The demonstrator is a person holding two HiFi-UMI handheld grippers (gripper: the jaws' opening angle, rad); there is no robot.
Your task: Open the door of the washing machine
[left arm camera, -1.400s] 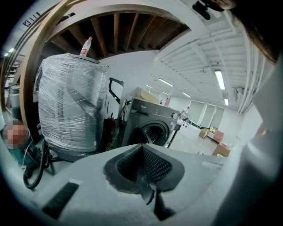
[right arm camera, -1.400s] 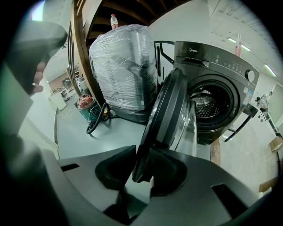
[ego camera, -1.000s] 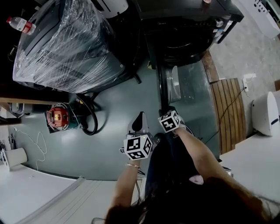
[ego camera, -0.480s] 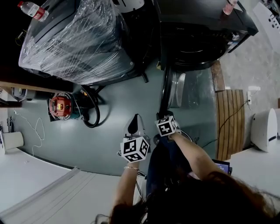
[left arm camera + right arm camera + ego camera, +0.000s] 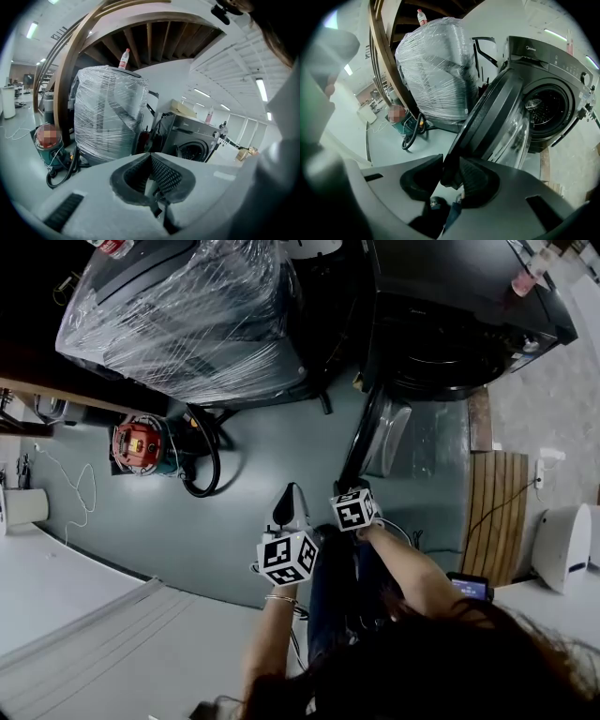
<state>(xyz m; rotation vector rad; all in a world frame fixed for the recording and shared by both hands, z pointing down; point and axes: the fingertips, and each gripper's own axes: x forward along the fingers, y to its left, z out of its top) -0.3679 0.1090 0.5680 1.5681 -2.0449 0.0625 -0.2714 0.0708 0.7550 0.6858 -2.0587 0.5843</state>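
The dark front-loading washing machine (image 5: 450,343) stands at the upper right, and its drum (image 5: 546,105) is open to view. Its round glass door (image 5: 375,432) hangs swung out toward me. My right gripper (image 5: 349,491) is shut on the door's (image 5: 492,117) outer rim, which fills the gap between the pads (image 5: 476,180). The jaws have just been opening slightly, with the rim still between them. My left gripper (image 5: 289,498) floats over the floor left of the door, touching nothing. In its own view the left gripper (image 5: 150,155) is shut and empty, and the washing machine (image 5: 192,143) stands well ahead.
A large appliance wrapped in plastic film (image 5: 187,315) stands left of the washer, with a bottle (image 5: 422,18) on top. A red and green vacuum (image 5: 139,444) and its black hose (image 5: 202,465) lie on the floor. A wooden slat mat (image 5: 492,512) lies right of the door.
The door has swung further out from the washer with my right gripper on its rim. Both grippers have shifted sideways, and the left one has turned somewhat.
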